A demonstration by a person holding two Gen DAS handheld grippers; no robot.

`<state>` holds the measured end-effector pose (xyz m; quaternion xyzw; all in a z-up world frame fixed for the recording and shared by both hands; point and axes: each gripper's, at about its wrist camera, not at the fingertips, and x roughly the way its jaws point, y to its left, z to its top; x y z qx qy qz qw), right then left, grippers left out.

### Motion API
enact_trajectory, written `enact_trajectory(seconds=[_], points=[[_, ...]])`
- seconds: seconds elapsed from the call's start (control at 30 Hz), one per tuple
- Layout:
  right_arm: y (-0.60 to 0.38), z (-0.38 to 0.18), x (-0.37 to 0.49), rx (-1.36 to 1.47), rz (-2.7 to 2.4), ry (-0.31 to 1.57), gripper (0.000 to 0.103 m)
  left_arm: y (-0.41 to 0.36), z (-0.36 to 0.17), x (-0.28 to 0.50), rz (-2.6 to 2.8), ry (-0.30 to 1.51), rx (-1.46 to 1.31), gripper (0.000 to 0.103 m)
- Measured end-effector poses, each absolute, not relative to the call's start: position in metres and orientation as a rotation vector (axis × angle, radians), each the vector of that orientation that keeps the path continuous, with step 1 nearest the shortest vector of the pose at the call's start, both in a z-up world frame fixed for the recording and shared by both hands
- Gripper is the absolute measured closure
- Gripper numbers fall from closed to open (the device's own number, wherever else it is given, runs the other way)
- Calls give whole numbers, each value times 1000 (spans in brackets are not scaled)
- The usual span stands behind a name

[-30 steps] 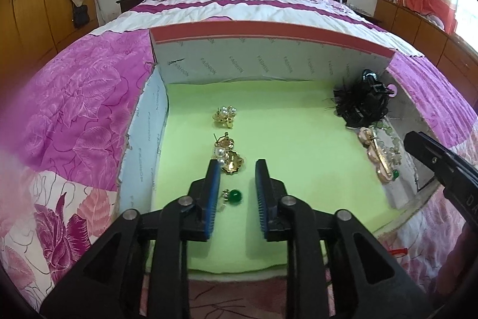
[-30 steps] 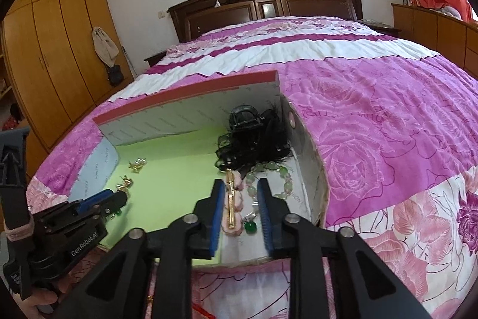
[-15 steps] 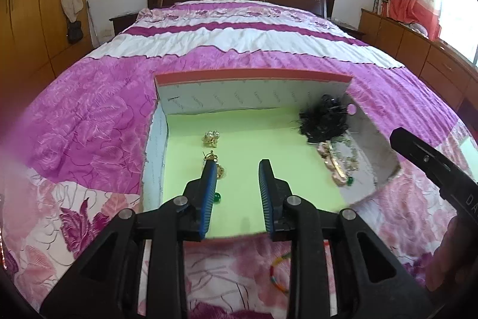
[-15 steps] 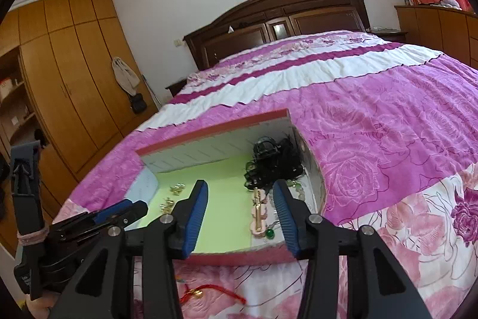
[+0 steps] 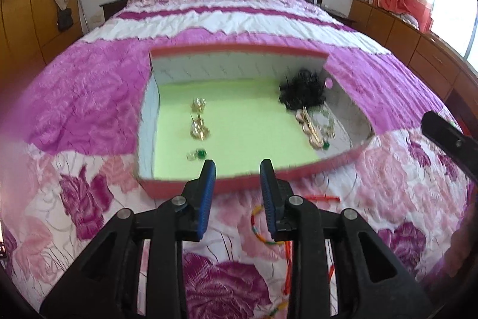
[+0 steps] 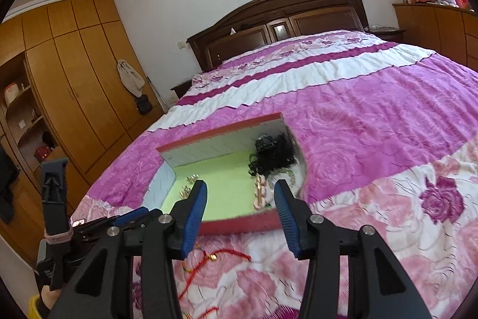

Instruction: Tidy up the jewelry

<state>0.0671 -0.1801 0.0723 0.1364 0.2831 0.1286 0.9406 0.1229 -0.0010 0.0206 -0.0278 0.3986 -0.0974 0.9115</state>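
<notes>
Jewelry lies sorted inside a shallow red-rimmed box [image 5: 298,169] on the bed, on its pale green lining. At the left side, in a near-to-far row, sit a green-stone earring [image 5: 199,153], a gold earring [image 5: 199,130] and a pearl-cluster earring [image 5: 199,104], spaced apart, seemingly so each stays separate. At the right side a black feathered hair clip [image 5: 303,93] fills the far corner, with a gold-and-pink barrette [image 5: 309,129] and a pale bead bracelet [image 5: 328,121] touching it just nearer; this heap looks grouped by type rather than spread.

Outside the box, on the floral bedspread [image 5: 74,109] near its front wall, a beaded cord bracelet [image 5: 260,226] and a red cord [image 6: 227,254] await placing, judged the remaining work.

Left gripper [image 5: 237,172] hangs above the front rim, jaws narrowly parted, holding nothing. Right gripper [image 6: 240,195] hangs over the near edge, jaws spread wider, having just been opening, with nothing between them; the barrette lies beyond them on the lining.
</notes>
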Motion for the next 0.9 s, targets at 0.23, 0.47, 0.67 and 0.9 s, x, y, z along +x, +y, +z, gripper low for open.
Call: enact_trajectory(seconds=[0.23, 0.47, 0.67, 0.9], points=[[-194, 61, 49, 274, 228, 637, 51, -13, -1, 125, -225, 898, -38, 80], [-201, 38, 42, 288, 206, 705, 51, -18, -26, 131, -225, 969, -24, 81], [-202, 23, 43, 306, 205, 746, 51, -21, -35, 132, -226, 968, -5, 83], [-194, 19, 41, 298, 215, 767, 51, -22, -31, 128, -264, 956, -17, 103]])
